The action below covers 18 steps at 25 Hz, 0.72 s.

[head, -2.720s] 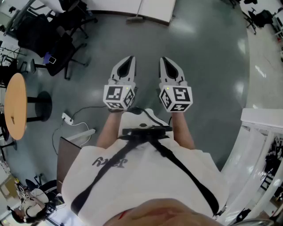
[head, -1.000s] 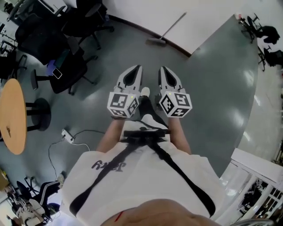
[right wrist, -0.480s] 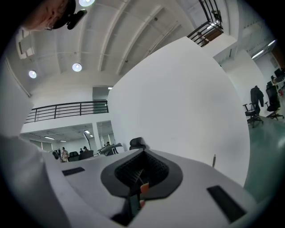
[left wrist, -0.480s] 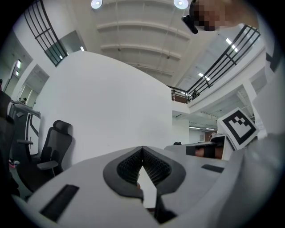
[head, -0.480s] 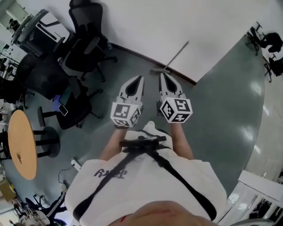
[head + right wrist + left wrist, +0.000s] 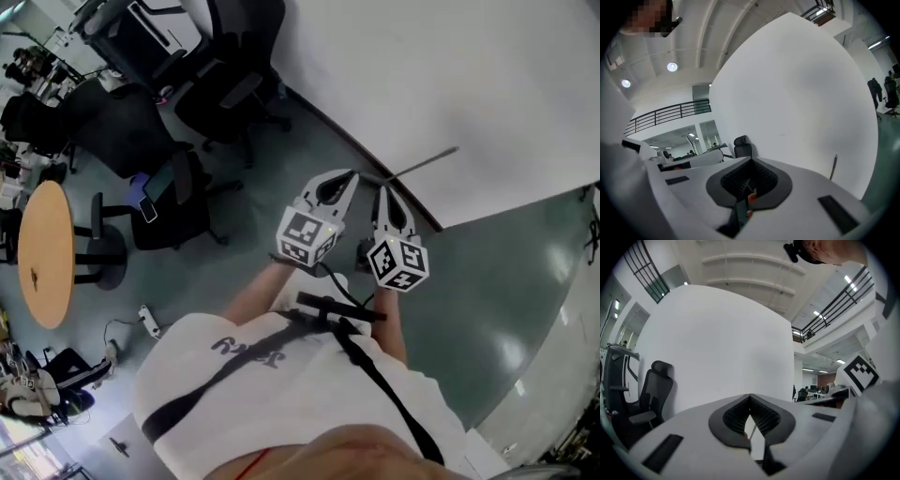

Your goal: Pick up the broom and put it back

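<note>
Head view: the fingers of the left gripper (image 6: 349, 174) and right gripper (image 6: 384, 190) were pressed together, empty. The broom (image 6: 427, 163) was leant against the wall (image 6: 450, 84), at two o'clock from the right gripper.

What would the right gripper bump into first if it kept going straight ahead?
Most likely the white wall. The right gripper points at bare wall; the broom handle leans a little to its right, so it would probably miss that. Depth is unclear.

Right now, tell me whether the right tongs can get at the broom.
Probably yes: the broom leans on the wall just ahead of the right tongs, with nothing between them. But the tongs are shut and must open first.
</note>
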Each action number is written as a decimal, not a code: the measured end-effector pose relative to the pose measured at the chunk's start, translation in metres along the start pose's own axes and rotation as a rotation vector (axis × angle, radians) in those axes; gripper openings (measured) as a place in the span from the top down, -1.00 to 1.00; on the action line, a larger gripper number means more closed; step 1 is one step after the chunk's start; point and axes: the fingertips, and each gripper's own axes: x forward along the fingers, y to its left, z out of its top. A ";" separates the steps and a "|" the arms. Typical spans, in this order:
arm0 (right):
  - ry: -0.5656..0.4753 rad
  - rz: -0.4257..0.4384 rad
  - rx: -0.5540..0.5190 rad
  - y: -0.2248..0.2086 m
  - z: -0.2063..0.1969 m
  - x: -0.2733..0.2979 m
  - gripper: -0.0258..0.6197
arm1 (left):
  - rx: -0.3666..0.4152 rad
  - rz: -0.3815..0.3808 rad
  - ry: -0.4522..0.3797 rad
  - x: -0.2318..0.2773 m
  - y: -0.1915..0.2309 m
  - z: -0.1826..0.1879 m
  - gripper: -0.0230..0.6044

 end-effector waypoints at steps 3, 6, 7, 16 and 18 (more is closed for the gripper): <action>-0.007 -0.004 -0.001 -0.013 0.004 0.056 0.91 | 0.025 -0.013 -0.019 0.040 0.039 0.007 0.89; -0.029 -0.004 -0.011 -0.029 0.025 0.122 0.91 | 0.015 -0.004 -0.023 0.088 0.086 0.014 0.89; -0.034 -0.003 -0.018 -0.033 0.034 0.141 0.91 | 0.007 0.004 -0.025 0.103 0.101 0.019 0.89; -0.032 -0.084 0.004 -0.079 0.045 0.281 0.91 | -0.014 -0.036 0.015 0.226 0.217 0.015 0.89; -0.031 -0.112 0.007 -0.089 0.049 0.300 0.91 | -0.026 -0.065 0.053 0.249 0.230 0.010 0.89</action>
